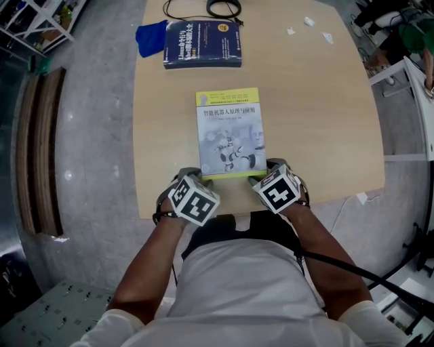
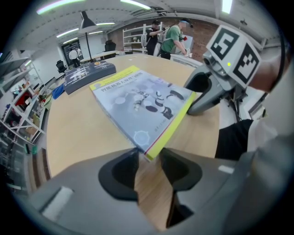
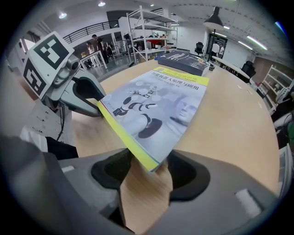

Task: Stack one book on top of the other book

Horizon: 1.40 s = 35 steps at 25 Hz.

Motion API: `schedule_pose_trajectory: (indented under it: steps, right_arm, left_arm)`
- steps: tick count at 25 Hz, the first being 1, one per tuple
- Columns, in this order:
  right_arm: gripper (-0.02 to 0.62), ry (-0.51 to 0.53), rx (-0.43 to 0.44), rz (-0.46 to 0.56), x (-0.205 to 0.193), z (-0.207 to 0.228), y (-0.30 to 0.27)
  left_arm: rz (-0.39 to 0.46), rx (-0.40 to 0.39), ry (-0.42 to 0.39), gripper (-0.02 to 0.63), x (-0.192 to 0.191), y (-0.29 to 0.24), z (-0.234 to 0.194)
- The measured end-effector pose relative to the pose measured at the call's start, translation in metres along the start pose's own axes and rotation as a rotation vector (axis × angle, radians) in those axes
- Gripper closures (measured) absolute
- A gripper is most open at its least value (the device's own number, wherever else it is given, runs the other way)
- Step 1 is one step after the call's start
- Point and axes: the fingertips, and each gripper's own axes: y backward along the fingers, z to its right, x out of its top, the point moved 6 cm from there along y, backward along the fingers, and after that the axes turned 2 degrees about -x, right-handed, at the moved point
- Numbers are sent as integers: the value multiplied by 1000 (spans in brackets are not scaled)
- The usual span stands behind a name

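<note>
A thin grey book with a yellow spine lies flat in the middle of the wooden table. A thicker dark blue book lies at the far edge. My left gripper is at the grey book's near left corner. In the left gripper view that corner pokes between the jaws, which stand apart on either side of it. My right gripper is at the near right corner. That corner sits between its spread jaws. Both grippers read as open.
A blue cloth lies left of the dark blue book and a black cable runs behind it. Small white scraps lie at the far right. The table's near edge is just under my grippers. People stand far off.
</note>
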Motion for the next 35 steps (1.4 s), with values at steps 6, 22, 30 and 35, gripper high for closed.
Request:
schedule_pose_trajectory:
  steps: [6, 22, 30, 35]
  right_arm:
    - [344, -5, -18, 10, 0, -2, 0]
    - [352, -12, -74, 35, -1, -6, 2]
    - [357, -30, -76, 43, -3, -8, 3]
    - [359, -40, -49, 35, -4, -6, 1]
  left_arm:
    - [-2, 6, -4, 439, 0, -1, 0]
    - [6, -6, 9, 439, 1, -1, -1]
    - [-1, -15, 9, 439, 1, 2, -2]
    - [6, -13, 15, 439, 0, 0, -2]
